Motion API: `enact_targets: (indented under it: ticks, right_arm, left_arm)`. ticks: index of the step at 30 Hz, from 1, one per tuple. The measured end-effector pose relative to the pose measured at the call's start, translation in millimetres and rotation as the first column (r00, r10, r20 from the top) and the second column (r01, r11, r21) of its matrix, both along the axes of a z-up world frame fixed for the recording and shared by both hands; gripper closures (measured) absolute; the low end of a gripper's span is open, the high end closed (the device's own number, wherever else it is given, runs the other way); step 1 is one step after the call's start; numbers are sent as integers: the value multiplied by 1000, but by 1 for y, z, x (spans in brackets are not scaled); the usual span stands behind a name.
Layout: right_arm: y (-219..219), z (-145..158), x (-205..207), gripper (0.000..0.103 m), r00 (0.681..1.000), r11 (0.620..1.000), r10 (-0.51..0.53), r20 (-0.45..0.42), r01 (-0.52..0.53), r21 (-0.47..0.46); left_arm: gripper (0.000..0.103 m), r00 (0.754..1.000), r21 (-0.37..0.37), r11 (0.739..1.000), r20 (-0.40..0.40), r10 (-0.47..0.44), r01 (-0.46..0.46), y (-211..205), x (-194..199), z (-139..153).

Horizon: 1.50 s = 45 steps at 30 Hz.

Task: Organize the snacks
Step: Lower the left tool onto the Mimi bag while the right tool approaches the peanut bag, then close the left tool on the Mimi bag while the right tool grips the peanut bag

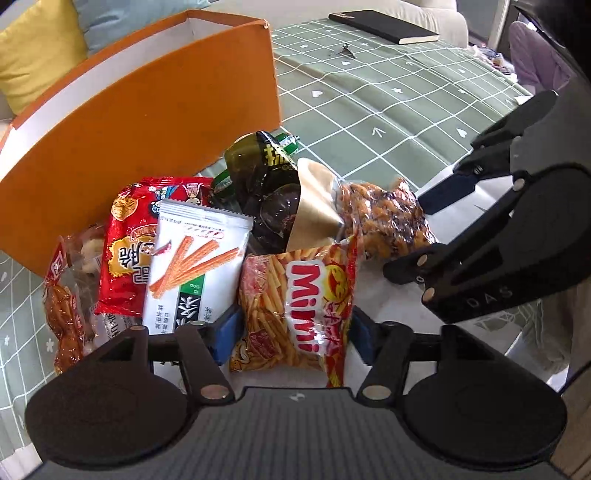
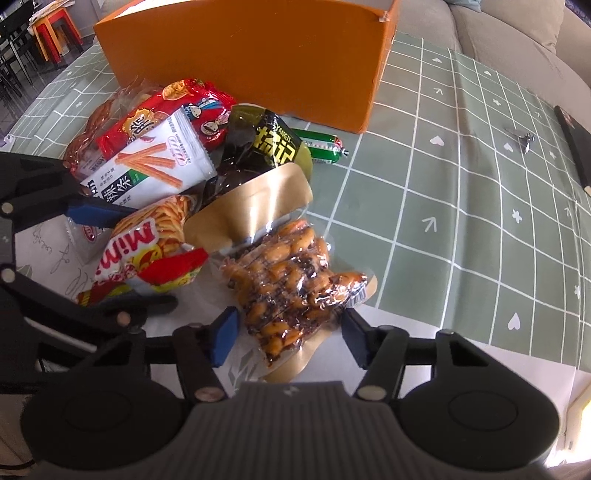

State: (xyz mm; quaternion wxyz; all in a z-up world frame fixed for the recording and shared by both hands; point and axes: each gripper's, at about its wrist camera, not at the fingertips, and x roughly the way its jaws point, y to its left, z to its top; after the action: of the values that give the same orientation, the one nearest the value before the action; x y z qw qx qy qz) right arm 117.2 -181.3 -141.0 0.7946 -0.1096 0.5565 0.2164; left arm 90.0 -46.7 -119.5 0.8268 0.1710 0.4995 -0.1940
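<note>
A pile of snack packs lies on the table in front of an orange box (image 1: 147,110) (image 2: 251,59). My left gripper (image 1: 291,332) is open, its blue pads on either side of the Mimi fries bag (image 1: 295,295) (image 2: 144,251). My right gripper (image 2: 288,339) is open around the near end of a clear and gold bag of glazed nuts (image 2: 291,280) (image 1: 384,218). The right gripper also shows in the left wrist view (image 1: 436,229). Behind lie a white spicy-stick pack (image 1: 195,258) (image 2: 147,166), a red pack (image 1: 129,236), a dark olive pack (image 2: 266,144) and a green sausage (image 2: 321,144).
A green checked tablecloth (image 2: 461,184) covers the table. A black notebook (image 1: 384,26) and a small metal clip (image 1: 343,50) lie at the far side. A sausage pack (image 1: 62,310) lies at the pile's left. A sofa with a yellow cushion (image 1: 40,48) stands behind.
</note>
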Motion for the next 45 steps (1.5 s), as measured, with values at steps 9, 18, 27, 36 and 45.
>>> enact_targets:
  ticks: [9,18,27,36,45]
  right_arm:
    - [-13,15,-11,52,998,995,-54,-40,57,83]
    - [-14,36,-32,65,998,994,-62,25,59,94]
    - [6,23,-37,42,998,998,63,30,-63,-16]
    - [36,8,-30,19,955,948,293,51,-283,-143]
    - [38,-4,0,16,948,942,319,15,-315,-116]
  left_arm:
    - [50,992,-76,989,14,126,-124,9,-12,17]
    - [52,974,-172,967,92,205,-188,15,-25,47]
    - [53,965,-192,952,64,256,-240,25,-32,44]
    - [53,956,-221,937,57,288,-269,38,-34,46]
    - [53,954,-238,933,59,293,-272,42,-33,48]
